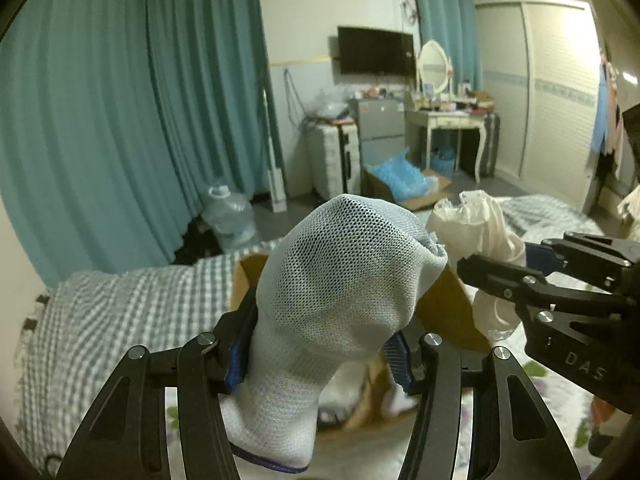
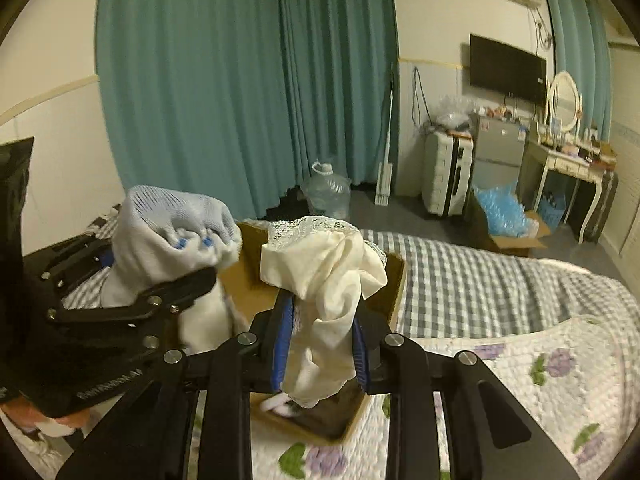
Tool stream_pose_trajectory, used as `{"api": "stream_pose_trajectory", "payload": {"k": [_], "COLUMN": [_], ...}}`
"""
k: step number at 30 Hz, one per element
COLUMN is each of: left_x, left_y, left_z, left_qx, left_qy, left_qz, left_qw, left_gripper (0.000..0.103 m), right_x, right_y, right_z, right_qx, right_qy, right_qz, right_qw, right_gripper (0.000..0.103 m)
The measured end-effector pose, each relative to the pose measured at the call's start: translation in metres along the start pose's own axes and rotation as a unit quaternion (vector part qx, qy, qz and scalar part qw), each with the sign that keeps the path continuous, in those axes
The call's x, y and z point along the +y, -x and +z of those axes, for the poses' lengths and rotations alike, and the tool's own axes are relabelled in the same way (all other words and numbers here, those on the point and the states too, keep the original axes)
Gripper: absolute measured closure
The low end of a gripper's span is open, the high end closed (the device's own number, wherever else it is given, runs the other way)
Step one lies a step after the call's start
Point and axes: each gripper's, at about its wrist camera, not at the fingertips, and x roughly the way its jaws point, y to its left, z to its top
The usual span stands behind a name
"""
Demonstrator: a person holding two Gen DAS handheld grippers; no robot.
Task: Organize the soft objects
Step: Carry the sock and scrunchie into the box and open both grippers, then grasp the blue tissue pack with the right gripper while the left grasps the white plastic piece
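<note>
The white mesh sock (image 1: 340,280) is held up in the air by the left gripper (image 1: 320,356), whose jaws are closed on the sock's lower part. The sock stands almost upright, its long axis running up and away from the claw, with the rounded toe end on top and the dark-edged cuff hanging below the fingers. Just beside it, to the right, the cream lace-trimmed cloth (image 2: 324,272) is pinched in the right gripper (image 2: 320,344), also closed on it; the cloth bunches above the blue pads (image 2: 280,340) and a loose end falls below them.

Under both pieces is the open cardboard box (image 2: 394,280), which sits on the bed's flowered quilt (image 2: 560,380). Some small soft items already lie in the bottom, too dark to name. Both grippers are above the box mouth, the right one more directly over the inside, the left one near the box's left wall. I judge the next move is mainly downward, then opening. A checked blanket (image 2: 480,280) covers the far bed.
</note>
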Motion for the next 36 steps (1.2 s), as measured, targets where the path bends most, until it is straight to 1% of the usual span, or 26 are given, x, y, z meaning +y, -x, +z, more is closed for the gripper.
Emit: {"api": "stream_pose_trajectory", "payload": {"k": [1,3,4,5,7,8,10,12,14,16,18,20,21,23,24,26,27,29,31,34,36], "left_x": [-0.001,-0.001,-0.002,-0.004,-0.008,-0.009,-0.009,-0.005,-0.003,-0.004,-0.004,-0.006,-0.006,-0.008,-0.011,-0.008,-0.008,-0.007,-0.005,0.001,0.004], "left_y": [-0.011,-0.030,-0.034,-0.038,-0.040,-0.040,-0.034,-0.022,-0.010,0.012,0.040,0.076,0.090,0.132,0.153,0.185,0.210,0.237,0.264,0.292,0.302], "left_z": [-0.001,-0.002,-0.001,-0.001,0.001,0.003,0.004,0.008,0.011,0.017,0.022,0.029,0.031,0.034,0.034,0.036,0.034,0.033,0.030,0.018,0.006], "left_qx": [0.005,0.010,0.012,0.013,0.011,0.008,0.004,-0.001,-0.004,-0.017,-0.035,-0.059,-0.069,-0.100,-0.116,-0.143,-0.161,-0.176,-0.182,-0.190,-0.188], "left_qy": [-0.002,-0.012,-0.017,-0.022,-0.035,-0.042,-0.042,-0.025,-0.015,-0.013,-0.012,-0.010,-0.011,-0.009,-0.005,0.004,0.010,0.016,0.021,0.027,0.032], "left_qz": [0.002,0.017,0.022,0.025,0.036,0.051,0.062,0.062,0.056,0.066,0.070,0.073,0.075,0.079,0.078,0.078,0.082,0.085,0.092,0.093,0.092], "left_qw": [1.0000,0.9997,0.9995,0.9993,0.9987,0.9978,0.9972,0.9977,0.9983,0.9976,0.9968,0.9955,0.9947,0.9918,0.9902,0.9866,0.9835,0.9806,0.9789,0.9771,0.9774], "left_gripper": [0.045,0.045,0.043,0.041,0.037,0.036,0.030,0.030,0.030,0.030,0.030,0.030,0.029,0.024,0.017,0.015,0.015,0.013,0.012,0.012,0.012], "right_x": [-0.003,-0.009,-0.011,-0.014,-0.017,-0.019,-0.022,-0.023,-0.023,-0.019,-0.016,-0.011,-0.008,0.000,0.006,0.013,0.017,0.026,0.034,0.047,0.052], "right_y": [-0.011,-0.024,-0.029,-0.031,-0.029,-0.028,-0.019,-0.005,0.015,0.043,0.068,0.100,0.112,0.149,0.167,0.193,0.207,0.234,0.256,0.283,0.291], "right_z": [-0.001,-0.005,-0.006,-0.006,-0.008,-0.007,-0.006,-0.002,0.003,0.008,0.014,0.021,0.023,0.027,0.028,0.031,0.031,0.032,0.029,0.020,0.012], "right_qx": [0.004,0.005,0.004,-0.001,-0.011,-0.014,-0.018,-0.026,-0.040,-0.056,-0.068,-0.078,-0.080,-0.095,-0.102,-0.106,-0.106,-0.110,-0.110,-0.115,-0.112], "right_qy": [-0.003,-0.008,-0.008,-0.008,-0.009,-0.010,-0.015,-0.015,-0.012,-0.009,-0.005,0.003,0.007,0.016,0.021,0.024,0.026,0.025,0.026,0.029,0.030], "right_qz": [-0.002,-0.006,-0.007,-0.011,-0.021,-0.022,-0.022,-0.027,-0.035,-0.038,-0.041,-0.034,-0.033,-0.045,-0.051,-0.054,-0.055,-0.058,-0.061,-0.067,-0.066], "right_qw": [1.000,1.000,1.000,1.000,1.000,1.000,0.999,0.999,0.999,0.998,0.997,0.996,0.996,0.994,0.993,0.993,0.992,0.992,0.992,0.991,0.991], "right_gripper": [0.077,0.076,0.067,0.049,0.027,0.024,0.023,0.022,0.016,0.015,0.013,0.008,0.007,0.005,0.003,0.001,0.001,0.001,0.001,0.001,0.001]}}
